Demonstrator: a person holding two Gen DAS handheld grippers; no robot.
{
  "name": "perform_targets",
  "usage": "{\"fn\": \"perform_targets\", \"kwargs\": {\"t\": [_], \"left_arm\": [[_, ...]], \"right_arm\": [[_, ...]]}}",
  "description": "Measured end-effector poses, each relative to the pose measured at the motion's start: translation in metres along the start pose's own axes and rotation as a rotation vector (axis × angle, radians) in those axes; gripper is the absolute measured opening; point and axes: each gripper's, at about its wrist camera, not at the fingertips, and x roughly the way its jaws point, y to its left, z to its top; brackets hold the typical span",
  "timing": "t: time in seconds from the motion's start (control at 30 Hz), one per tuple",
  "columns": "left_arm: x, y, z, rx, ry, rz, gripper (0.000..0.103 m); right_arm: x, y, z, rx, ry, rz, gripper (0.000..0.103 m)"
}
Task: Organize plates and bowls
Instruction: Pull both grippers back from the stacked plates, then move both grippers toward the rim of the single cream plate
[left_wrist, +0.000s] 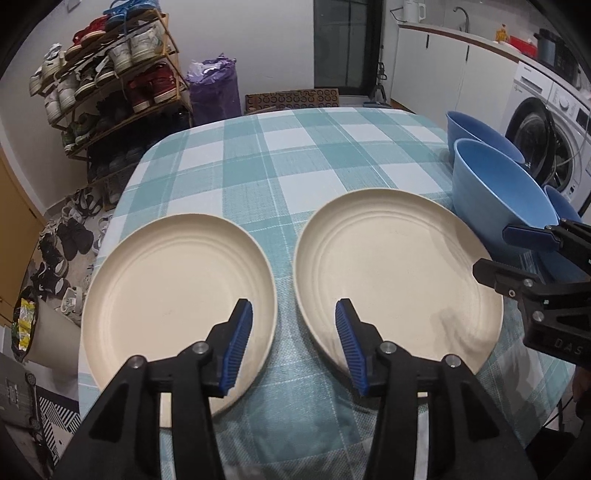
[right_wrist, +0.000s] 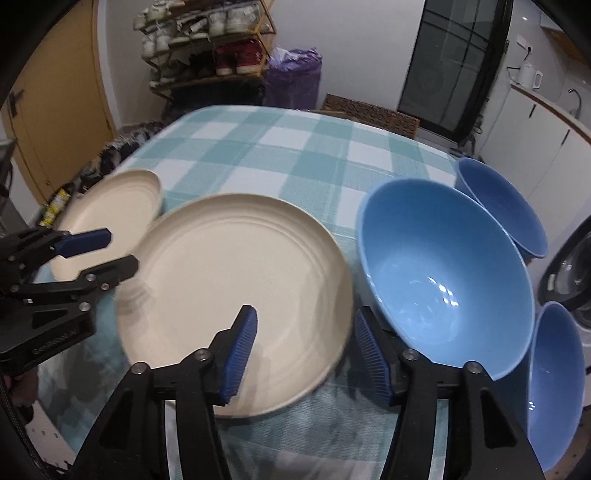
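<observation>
Two cream plates lie side by side on the checked tablecloth: the left plate (left_wrist: 177, 291) (right_wrist: 110, 210) and the right plate (left_wrist: 395, 273) (right_wrist: 236, 284). Three blue bowls stand to the right: a large one (left_wrist: 502, 195) (right_wrist: 443, 273), one behind it (left_wrist: 476, 129) (right_wrist: 502, 206), one nearer (right_wrist: 554, 384). My left gripper (left_wrist: 293, 343) is open and empty, hovering over the gap between the plates; it also shows in the right wrist view (right_wrist: 110, 251). My right gripper (right_wrist: 304, 350) is open and empty over the right plate's rim beside the large bowl, and shows in the left wrist view (left_wrist: 506, 251).
The table (left_wrist: 295, 155) has a teal checked cloth. A shoe rack (left_wrist: 110, 74), a purple bag (left_wrist: 214, 92) and shoes on the floor lie beyond the far left edge. A washing machine (left_wrist: 546, 125) stands to the right of the table.
</observation>
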Motion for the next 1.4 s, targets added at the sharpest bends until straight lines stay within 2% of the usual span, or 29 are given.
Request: {"fn": "perform_targets", "kwargs": {"t": [0.2,0.33,0.4,0.47,0.53,0.6,0.67,0.83,1.13,1.4], "left_arm": [[-0.009,0.015,-0.003,-0.054,-0.021,0.016,0.050],[-0.014,0.022,-0.007,-0.090,-0.034,0.015,0.055],[-0.017,0.024,-0.009,-0.102,-0.041,0.015,0.060],[-0.020,0.027,-0.010,-0.121,-0.047,0.024,0.083],[-0.025,0.030,-0.012,-0.135,-0.065,0.022,0.093],[-0.031,0.033,-0.014,-0.143,-0.085,0.016,0.094],[-0.034,0.037,-0.015,-0.155,-0.092,0.014,0.101],[-0.045,0.052,-0.021,-0.206,-0.118,0.014,0.103],[-0.059,0.074,-0.033,-0.249,-0.145,0.087,0.103],[-0.066,0.103,-0.047,-0.342,-0.153,0.134,0.103]], "right_arm": [[-0.012,0.007,0.009,-0.021,-0.056,0.058,0.080],[-0.020,0.009,0.013,-0.023,-0.088,0.108,0.088],[-0.024,0.009,0.014,-0.026,-0.109,0.116,0.093],[-0.029,0.012,0.015,-0.041,-0.129,0.117,0.097],[-0.032,0.014,0.016,-0.051,-0.148,0.123,0.100],[-0.036,0.015,0.018,-0.055,-0.163,0.134,0.102],[-0.038,0.017,0.019,-0.055,-0.170,0.143,0.102],[-0.044,0.015,0.023,-0.040,-0.193,0.162,0.102],[-0.052,0.020,0.033,-0.045,-0.209,0.206,0.102],[-0.053,0.041,0.048,-0.091,-0.215,0.241,0.102]]}}
